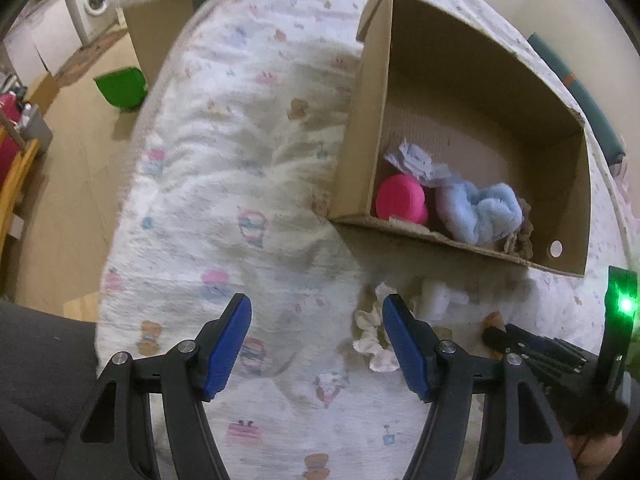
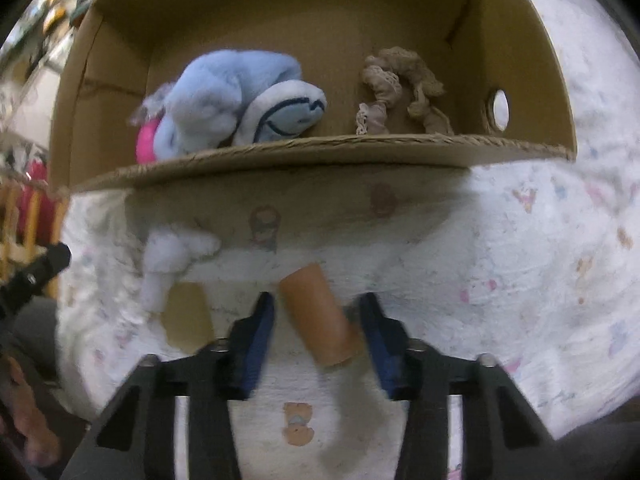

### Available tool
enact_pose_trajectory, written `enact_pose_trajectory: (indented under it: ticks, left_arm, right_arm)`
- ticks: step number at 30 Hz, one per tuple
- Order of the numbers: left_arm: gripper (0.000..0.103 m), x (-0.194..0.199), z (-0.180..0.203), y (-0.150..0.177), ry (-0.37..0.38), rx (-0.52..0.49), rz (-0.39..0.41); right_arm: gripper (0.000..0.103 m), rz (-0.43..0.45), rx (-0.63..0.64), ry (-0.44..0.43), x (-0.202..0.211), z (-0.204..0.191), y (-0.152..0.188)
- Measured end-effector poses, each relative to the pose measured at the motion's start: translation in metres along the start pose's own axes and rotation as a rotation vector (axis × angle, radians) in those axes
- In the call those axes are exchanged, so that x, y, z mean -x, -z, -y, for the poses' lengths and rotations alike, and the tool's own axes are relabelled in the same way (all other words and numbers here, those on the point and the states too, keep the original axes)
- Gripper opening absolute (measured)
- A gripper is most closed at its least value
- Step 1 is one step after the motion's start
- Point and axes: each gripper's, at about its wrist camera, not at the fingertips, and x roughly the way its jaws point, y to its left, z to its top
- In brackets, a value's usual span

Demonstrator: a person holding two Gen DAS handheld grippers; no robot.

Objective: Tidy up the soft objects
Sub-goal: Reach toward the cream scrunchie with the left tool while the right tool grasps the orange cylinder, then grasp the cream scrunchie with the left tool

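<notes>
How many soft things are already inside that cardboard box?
4 that I can see in the cardboard box: a pink item, a blue plush toy beside it, a beige crocheted piece at the right, and a crumpled white piece behind. More may be hidden underneath.

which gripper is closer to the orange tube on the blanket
Right. The right gripper has the orange tube between its fingers; the left gripper is open beside a white crumpled cloth.
</notes>
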Motion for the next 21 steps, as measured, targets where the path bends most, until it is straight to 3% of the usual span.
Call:
enact_pose_trajectory:
  ticks: [5,9,11,14,17,21]
  left_arm:
    - [0.065,-0.012,0.007,0.001,0.022,-0.012,-0.039]
    - [0.062,-0.021,0.013,-0.003,0.101,0.011,-0.071]
    - [0.059,-0.028,0.02,-0.007,0.1,-0.011,-0.08]
    - [0.043,-0.045,0.029,-0.008,0.117,-0.025,-0.126]
    - [0.042,-0.059,0.034,-0.004,0.107,-0.027,-0.162]
    - [0.031,-0.066,0.038,-0.002,0.08,-0.061,-0.181]
  right_arm:
    - [0.009,0.009,0.012,-0.017,0.003,-0.006,0.001]
    - [0.007,0.055,-0.026,-0.07,0.021,0.002,0.004]
    - [0.007,0.077,-0.041,-0.088,0.029,0.004,0.005]
    - [0.007,0.107,-0.065,-0.107,0.039,0.008,0.006]
    - [0.007,0.117,-0.088,-0.108,0.042,0.016,0.004]
    - [0.007,0.117,-0.11,-0.116,0.04,0.017,0.005]
